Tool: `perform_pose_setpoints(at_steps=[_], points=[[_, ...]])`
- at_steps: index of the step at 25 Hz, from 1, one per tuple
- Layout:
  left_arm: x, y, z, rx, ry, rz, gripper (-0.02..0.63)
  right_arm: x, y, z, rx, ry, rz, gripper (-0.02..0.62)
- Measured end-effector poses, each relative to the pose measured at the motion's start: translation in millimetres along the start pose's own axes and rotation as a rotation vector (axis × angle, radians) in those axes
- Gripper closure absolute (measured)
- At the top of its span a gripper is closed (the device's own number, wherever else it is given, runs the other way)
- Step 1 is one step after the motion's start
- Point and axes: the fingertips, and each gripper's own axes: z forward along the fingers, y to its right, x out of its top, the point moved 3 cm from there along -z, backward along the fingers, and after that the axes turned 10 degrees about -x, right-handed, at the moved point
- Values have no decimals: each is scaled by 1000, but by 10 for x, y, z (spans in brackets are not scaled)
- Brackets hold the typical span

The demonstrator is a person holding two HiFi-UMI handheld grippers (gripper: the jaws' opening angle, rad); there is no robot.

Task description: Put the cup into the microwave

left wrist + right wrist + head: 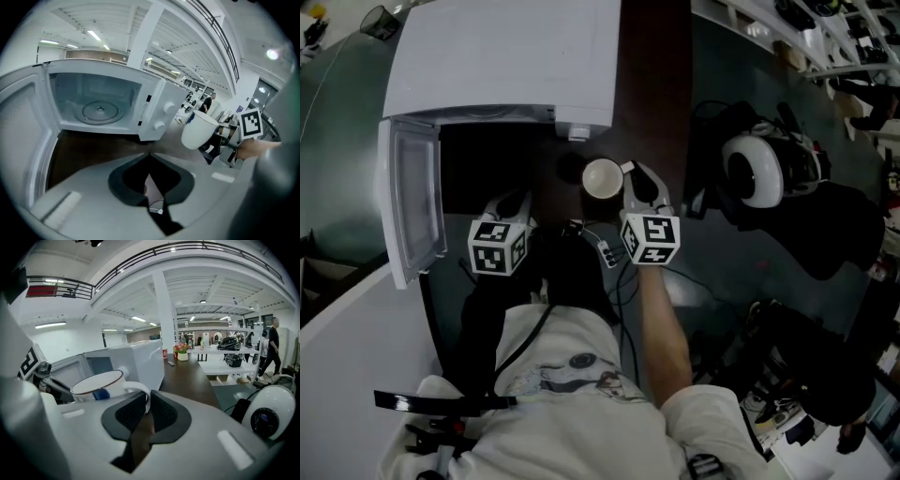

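Right gripper view: right tongs [148, 403] pinch the cup [96, 386] by its handle, upright, for the open microwave [138, 363] to their left; left tongs [149, 157] closed, empty.

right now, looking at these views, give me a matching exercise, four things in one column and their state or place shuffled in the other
Things:
1. cup
2. microwave door
3. left gripper
4. glass turntable

States or places:
a. swung open
b. jaws together, nothing between them
c. held by its handle in the right gripper
d. lying inside the microwave

Pairs: 1-c, 2-a, 3-b, 4-d
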Motion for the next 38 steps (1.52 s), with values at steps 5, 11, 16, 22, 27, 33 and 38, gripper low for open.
perform_pose_setpoints(at_steps=[5, 11, 16, 22, 27, 33, 38], points=[[12, -127, -165, 19, 41, -24, 606, 33, -361, -52, 51, 0, -23, 562], [-49, -354, -392, 59, 70, -62, 606, 78, -897, 16, 138, 4, -53, 562], [-161, -514, -576, 91, 73, -101, 606, 143, -1368, 158, 218, 7, -74, 563], [-295, -656, -748, 123, 76, -148, 606, 200, -1826, 394, 293, 0, -80, 563], [-374, -738, -803, 128, 72, -165, 606, 277, -2075, 659, 304, 10, -58, 563], [-513, -748, -814, 128, 54, -176, 606, 381, -2265, 1036, 289, 36, -31, 561], [-636, -703, -788, 114, 38, -191, 606, 490, -2315, 1412, 250, 60, 0, 561]])
